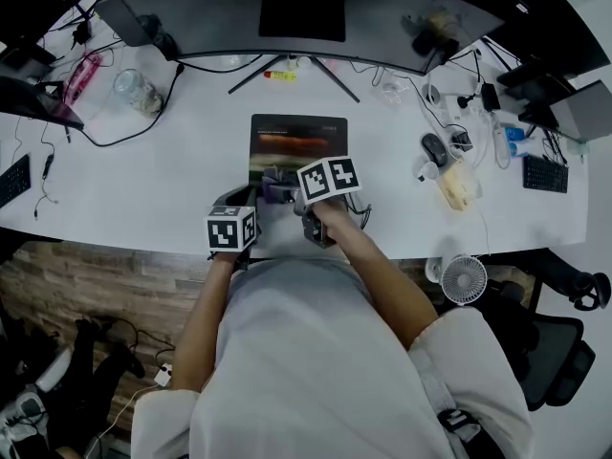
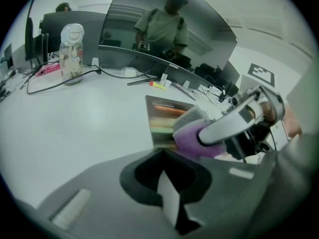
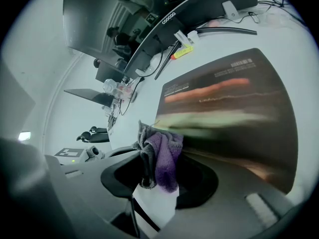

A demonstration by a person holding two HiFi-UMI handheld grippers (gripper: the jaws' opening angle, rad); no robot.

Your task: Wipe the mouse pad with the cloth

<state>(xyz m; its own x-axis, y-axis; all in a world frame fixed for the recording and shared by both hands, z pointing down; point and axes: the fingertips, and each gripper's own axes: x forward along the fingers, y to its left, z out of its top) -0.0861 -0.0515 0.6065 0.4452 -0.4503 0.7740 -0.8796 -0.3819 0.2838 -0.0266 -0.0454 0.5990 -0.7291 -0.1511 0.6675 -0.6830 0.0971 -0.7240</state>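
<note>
clamping cloth [image 3: 162, 157], r gripper [image 3: 157, 187]; pad [image 1: 298, 142] lengthwise toward monitor [image 1: 306, 12]

mouse pad [image 1: 298, 138] near edge hidden, keyboard [image 1: 12, 180] cut off

White desk [image 1: 143, 175], curved monitor [image 1: 215, 12], office chair [image 1: 553, 357]

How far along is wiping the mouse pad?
Done: the right gripper has the purple-grey fabric cloth clamped. In hand: it sits at the near edge of the dark rectangular mouse pad. Remaining: the sweep across the pad. The left gripper is shut, empty.
</note>
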